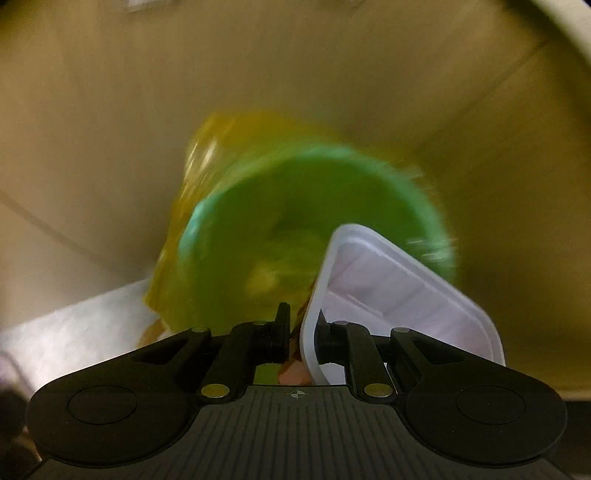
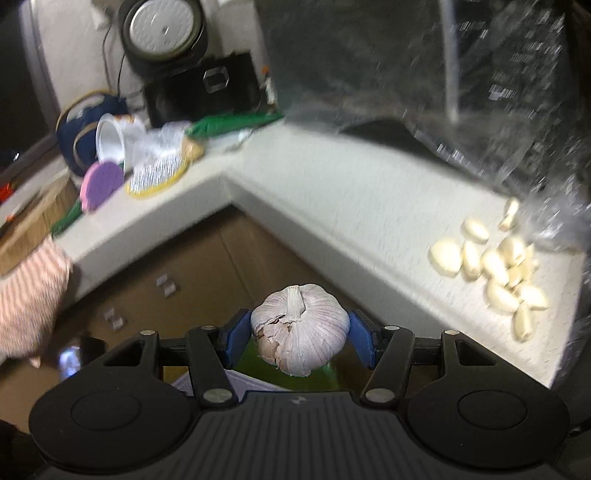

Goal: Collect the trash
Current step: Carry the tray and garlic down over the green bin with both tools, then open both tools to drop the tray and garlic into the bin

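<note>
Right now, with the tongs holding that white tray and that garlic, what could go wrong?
The left tongs pinch only the thin rim of the white foam tray, hanging tilted above the green round bin with a yellow bag, so it might slip out early or land beside the bin. The right tongs hold a whole papery garlic bulb over open floor, off the pale speckled counter; its loose skin could flake off, or it could drop.

A home kitchen. A pale L-shaped worktop (image 2: 332, 192) sits over brown cupboards (image 2: 207, 266), with peeled garlic cloves (image 2: 491, 266) on it. A rice cooker (image 2: 162, 33) stands in the corner.
</note>
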`<move>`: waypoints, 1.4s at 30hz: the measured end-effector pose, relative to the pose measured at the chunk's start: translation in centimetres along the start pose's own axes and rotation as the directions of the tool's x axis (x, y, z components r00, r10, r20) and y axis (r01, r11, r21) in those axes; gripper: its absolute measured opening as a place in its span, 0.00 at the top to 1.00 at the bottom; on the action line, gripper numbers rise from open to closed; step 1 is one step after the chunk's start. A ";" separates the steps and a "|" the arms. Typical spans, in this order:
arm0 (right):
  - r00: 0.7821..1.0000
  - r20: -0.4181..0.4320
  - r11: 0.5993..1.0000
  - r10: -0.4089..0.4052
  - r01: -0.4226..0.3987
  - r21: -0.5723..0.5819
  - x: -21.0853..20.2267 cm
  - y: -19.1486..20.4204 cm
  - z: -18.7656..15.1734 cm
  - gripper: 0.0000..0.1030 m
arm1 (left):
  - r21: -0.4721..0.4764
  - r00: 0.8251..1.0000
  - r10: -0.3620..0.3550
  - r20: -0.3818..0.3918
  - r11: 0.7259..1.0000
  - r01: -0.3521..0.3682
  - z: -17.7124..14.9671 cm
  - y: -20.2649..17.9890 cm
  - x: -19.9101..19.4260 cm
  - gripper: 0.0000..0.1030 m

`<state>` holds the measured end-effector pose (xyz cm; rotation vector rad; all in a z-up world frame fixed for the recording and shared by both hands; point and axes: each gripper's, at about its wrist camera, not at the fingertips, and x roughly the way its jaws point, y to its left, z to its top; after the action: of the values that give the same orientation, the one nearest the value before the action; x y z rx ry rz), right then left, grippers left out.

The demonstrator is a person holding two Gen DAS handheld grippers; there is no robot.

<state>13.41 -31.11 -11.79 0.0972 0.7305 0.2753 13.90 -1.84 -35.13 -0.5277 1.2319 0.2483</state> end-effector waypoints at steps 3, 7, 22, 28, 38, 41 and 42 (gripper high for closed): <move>0.999 -0.047 0.999 0.022 -0.023 -0.029 1.8 -0.3 -0.9 0.44 | -0.046 0.998 0.056 0.019 0.997 -0.055 -0.2 0.6 3.5 0.86; 0.996 -0.083 0.998 0.034 -0.038 -0.044 4.0 -0.7 -2.0 0.44 | -0.056 0.994 0.065 0.084 0.997 -0.060 0.3 0.9 7.9 0.81; 0.963 -0.267 0.992 0.025 -0.058 -0.116 11.2 1.9 -6.4 0.44 | 0.063 0.988 -0.154 -0.025 0.986 0.156 0.4 3.9 8.7 0.53; 0.950 -0.310 0.988 0.031 -0.076 -0.134 13.9 4.5 -6.5 0.44 | 0.181 0.987 -0.146 -0.072 0.971 0.157 3.3 1.3 12.8 0.59; 0.930 -0.365 0.993 0.049 -0.086 -0.086 17.0 5.5 -8.0 0.44 | 0.048 0.954 -0.292 0.065 0.956 0.290 3.3 7.2 0.4 0.60; 0.927 -0.366 0.994 0.084 -0.104 -0.035 19.5 6.3 -8.7 0.30 | 0.036 0.946 -0.314 0.087 0.950 0.312 2.2 8.9 -3.8 0.60; 0.923 -0.376 0.995 0.083 -0.097 -0.018 20.1 6.5 -8.8 0.23 | 0.039 0.944 -0.317 0.096 0.949 0.314 2.1 9.4 -5.0 0.60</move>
<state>20.43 -19.33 -30.10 0.0438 1.1037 0.4017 9.74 7.77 -32.32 -0.6759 1.0331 -0.0113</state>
